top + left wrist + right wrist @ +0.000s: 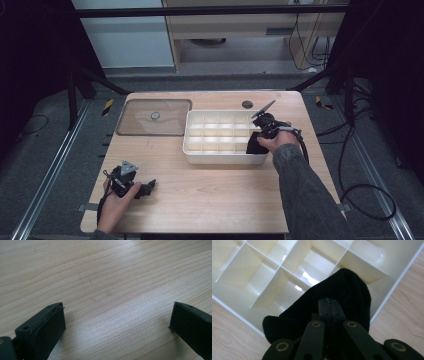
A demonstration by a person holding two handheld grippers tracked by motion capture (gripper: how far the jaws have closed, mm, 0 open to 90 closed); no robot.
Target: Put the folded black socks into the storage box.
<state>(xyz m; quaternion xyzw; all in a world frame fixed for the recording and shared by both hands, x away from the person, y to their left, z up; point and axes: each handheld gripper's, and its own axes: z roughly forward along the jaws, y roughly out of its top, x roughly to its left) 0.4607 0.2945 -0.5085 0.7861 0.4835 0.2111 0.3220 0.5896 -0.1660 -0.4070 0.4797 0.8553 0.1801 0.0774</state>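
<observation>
R hand-held gripper (pixel 329 305): jaws clamped together on black cloth (pixel 347 287), held over the near right corner of the white divided tray (pixel 197 150). L hand-held gripper (pixel 117 317): jaws spread wide, nothing between, low over bare table (pixel 105 277) near front-left. Clear lid (pixel 155 117) lay left of tray.

The right tool (pixel 329 305) has its jaws pressed together on a black ribbed cloth (pixel 347 287), which hangs over the corner of a cream compartment tray (pixel 234 307) resting on the wooden desk (pixel 402 305).
</observation>
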